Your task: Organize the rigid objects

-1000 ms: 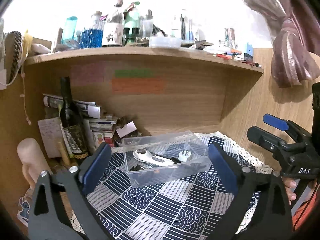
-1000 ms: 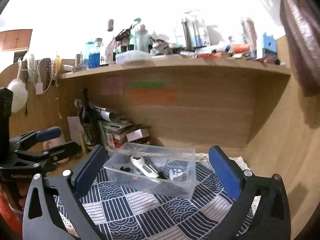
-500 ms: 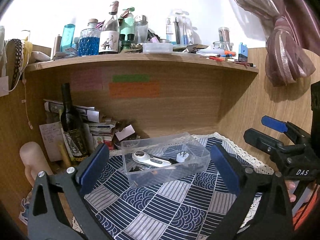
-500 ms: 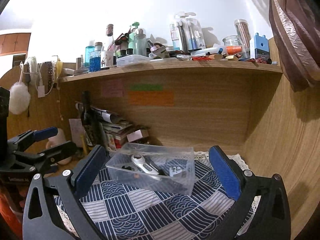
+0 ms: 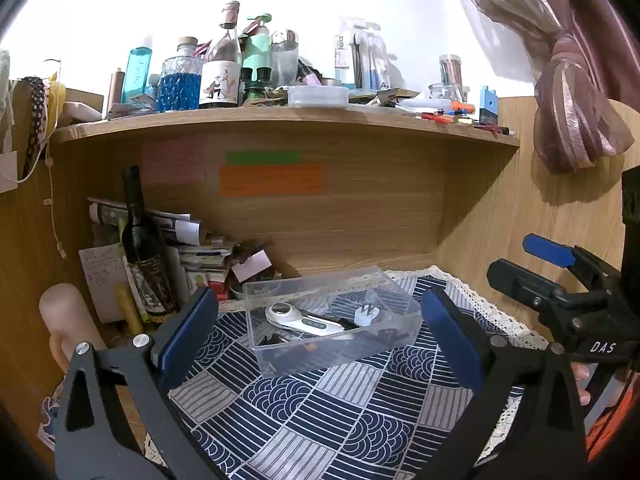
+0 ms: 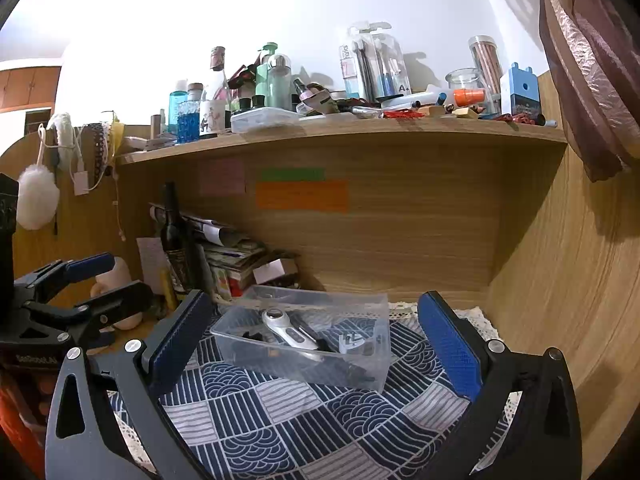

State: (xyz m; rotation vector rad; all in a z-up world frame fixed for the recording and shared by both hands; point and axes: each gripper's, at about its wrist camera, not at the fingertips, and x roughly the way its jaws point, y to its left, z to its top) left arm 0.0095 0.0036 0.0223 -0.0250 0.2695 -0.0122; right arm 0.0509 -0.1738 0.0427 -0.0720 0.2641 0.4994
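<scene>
A clear plastic box point(image 5: 280, 360) stands on the blue patterned cloth point(image 5: 320, 412) inside the wooden alcove; it also shows in the right wrist view point(image 6: 304, 372). In it lie a white handheld device point(image 5: 304, 320), a small white plug point(image 5: 366, 314) and a few dark small parts. My left gripper point(image 5: 320, 344) is open and empty, held back from the box. My right gripper point(image 6: 312, 344) is open and empty, also in front of the box. Each gripper shows in the other's view, the right one point(image 5: 560, 280) and the left one point(image 6: 92, 284).
A dark wine bottle point(image 5: 144, 248), rolled papers and small boxes crowd the alcove's left back corner. The shelf above point(image 5: 280, 120) is packed with bottles, jars and pens. A pink curtain point(image 5: 560, 100) hangs at the right. Wooden walls close the alcove on three sides.
Both grippers have drawn back and tilted up a little, so more of the shelf top shows. The box and its contents have not moved.
</scene>
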